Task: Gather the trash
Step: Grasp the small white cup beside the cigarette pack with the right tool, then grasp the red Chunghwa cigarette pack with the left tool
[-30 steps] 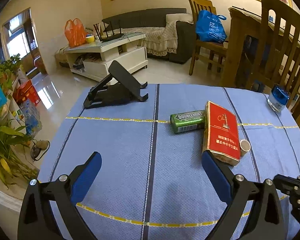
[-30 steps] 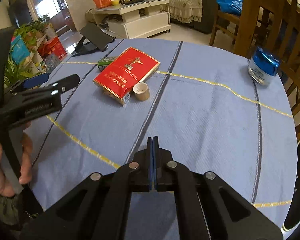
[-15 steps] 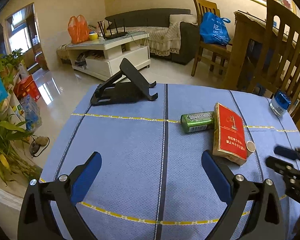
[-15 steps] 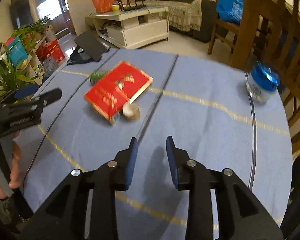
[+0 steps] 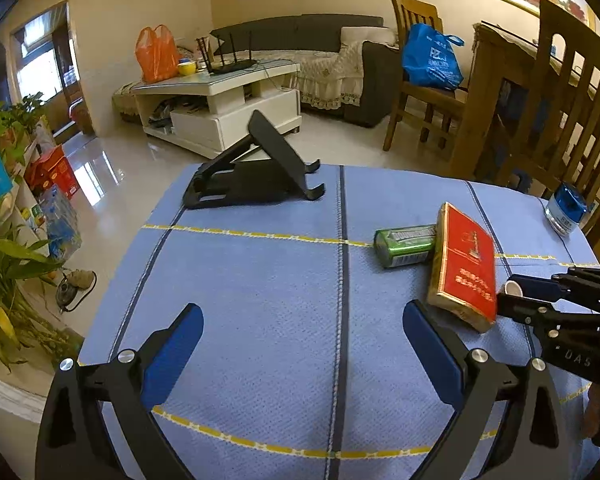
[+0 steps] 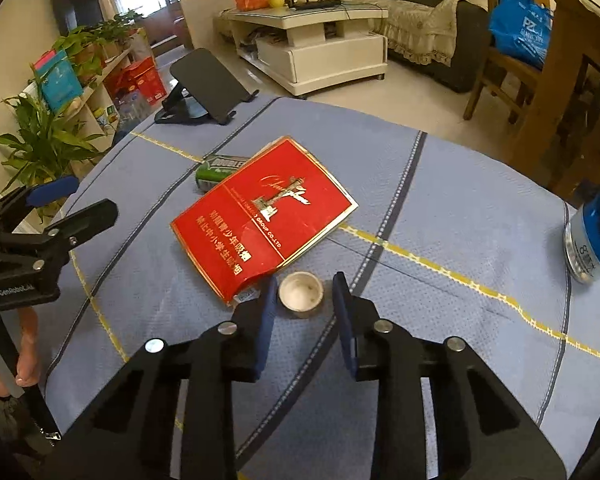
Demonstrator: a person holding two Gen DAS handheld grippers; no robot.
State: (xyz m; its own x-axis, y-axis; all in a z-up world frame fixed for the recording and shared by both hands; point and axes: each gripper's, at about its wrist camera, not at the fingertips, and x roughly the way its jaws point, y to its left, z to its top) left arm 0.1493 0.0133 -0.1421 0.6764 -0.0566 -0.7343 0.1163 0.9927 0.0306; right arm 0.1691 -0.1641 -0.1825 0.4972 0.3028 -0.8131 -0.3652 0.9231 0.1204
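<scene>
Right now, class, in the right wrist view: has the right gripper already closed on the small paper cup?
No: the right gripper stands open, one finger on each side of the small paper cup, with gaps showing.

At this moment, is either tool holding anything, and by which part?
Nothing is held. The right tool is open, its fingers either side of the small cup without closing on it. The left tool is open above bare tablecloth.
</scene>
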